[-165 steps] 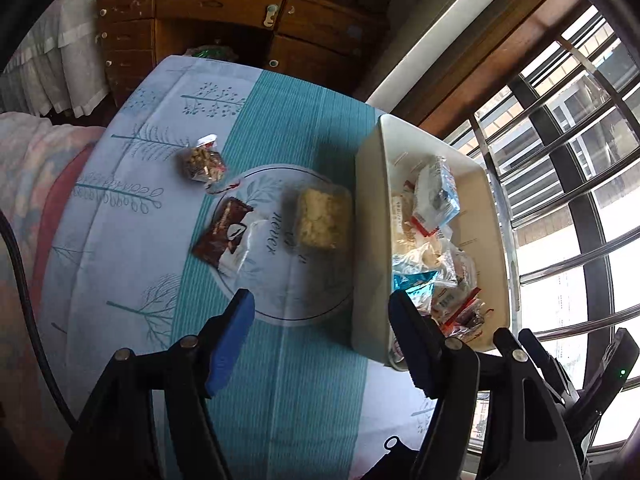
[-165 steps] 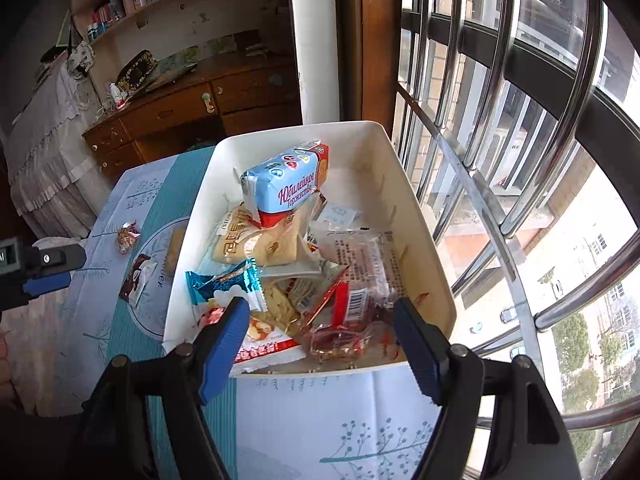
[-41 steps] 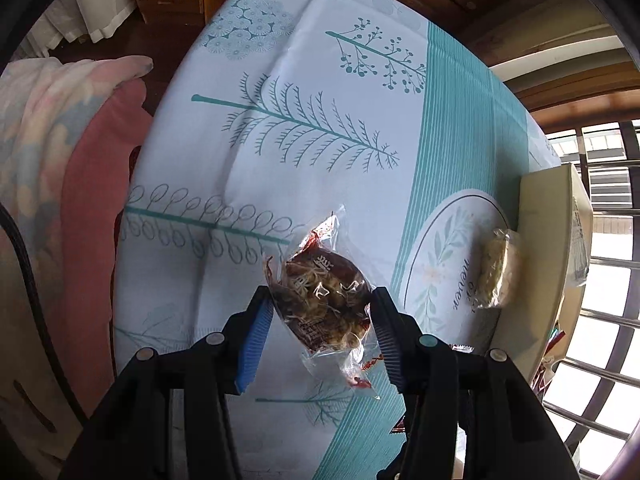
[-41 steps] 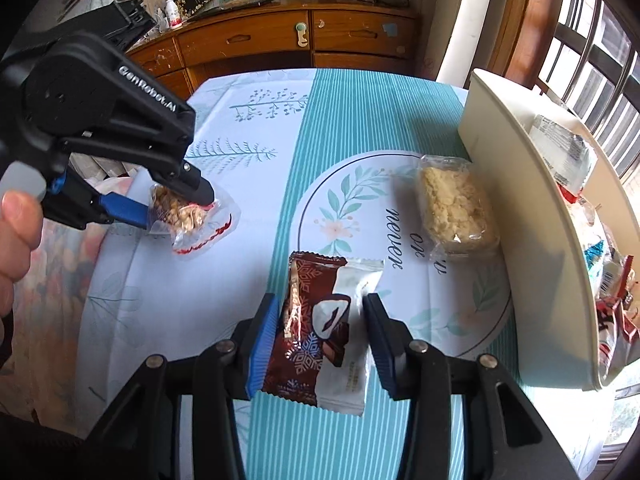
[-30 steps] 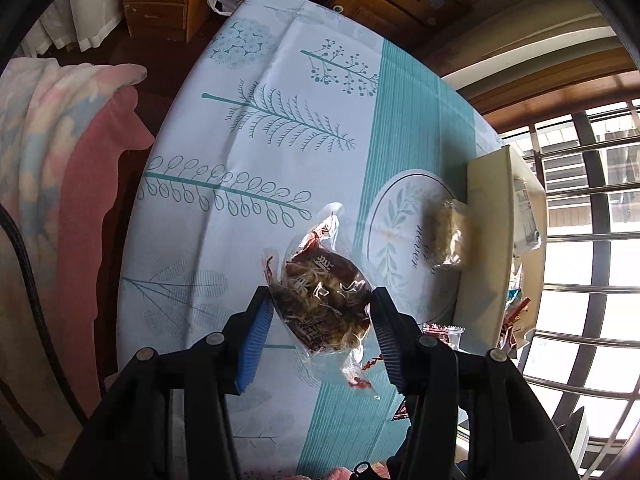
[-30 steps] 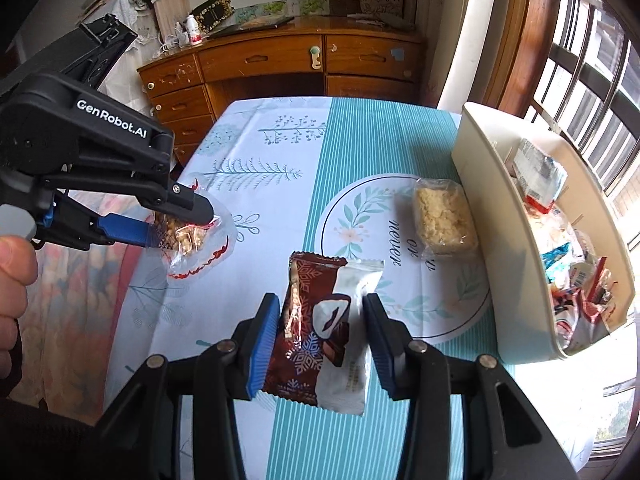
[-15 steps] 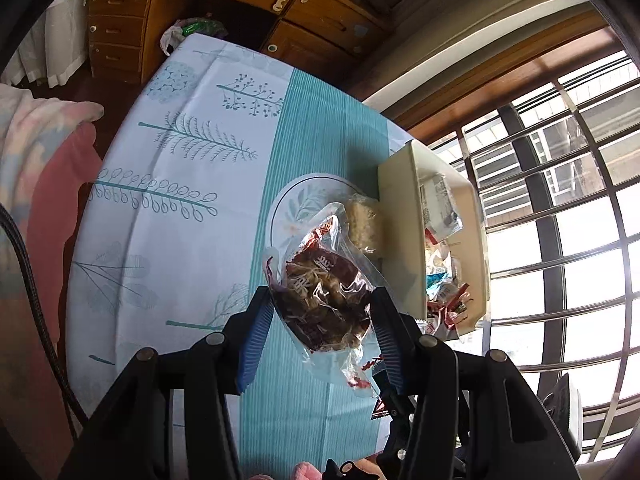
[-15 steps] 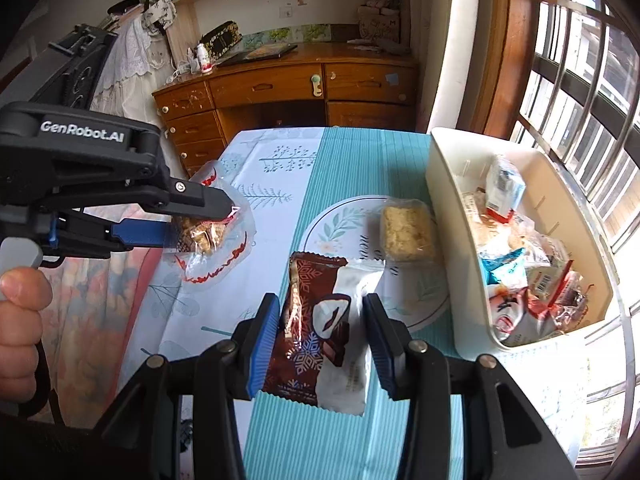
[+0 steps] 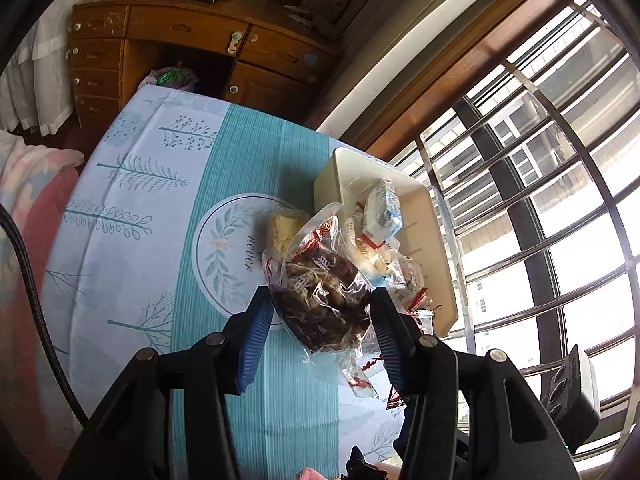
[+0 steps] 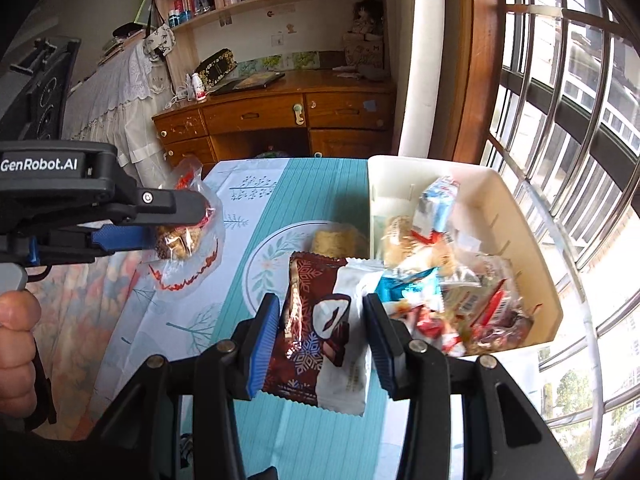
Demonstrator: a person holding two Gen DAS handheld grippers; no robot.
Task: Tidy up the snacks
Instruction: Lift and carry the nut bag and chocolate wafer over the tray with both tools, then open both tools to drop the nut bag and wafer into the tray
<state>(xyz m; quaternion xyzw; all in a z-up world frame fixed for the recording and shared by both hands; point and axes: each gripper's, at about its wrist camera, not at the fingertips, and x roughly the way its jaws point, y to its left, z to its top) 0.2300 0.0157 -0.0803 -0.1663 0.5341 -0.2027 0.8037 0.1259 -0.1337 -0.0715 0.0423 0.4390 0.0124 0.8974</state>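
My left gripper (image 9: 320,304) is shut on a clear bag of brown nut snack (image 9: 320,292) and holds it in the air over the table, near the white bin (image 9: 436,248). The bag also shows in the right wrist view (image 10: 180,236), at the left. My right gripper (image 10: 318,320) is shut on a brown and white chocolate snack packet (image 10: 320,332), held above the table just left of the white bin (image 10: 532,240). The bin holds several wrapped snacks. A yellow rice cake packet (image 10: 336,242) lies on the tablecloth beside the bin.
The table has a teal and white tablecloth (image 9: 160,184). A barred window (image 10: 580,100) runs along the right, close behind the bin. A wooden desk (image 10: 280,120) stands beyond the table. A pink blanket (image 9: 24,216) lies left of the table.
Both grippers have risen and swung toward the white bin, each still holding its snack. The left one has carried the nut bag from the table's left side to beside the bin.
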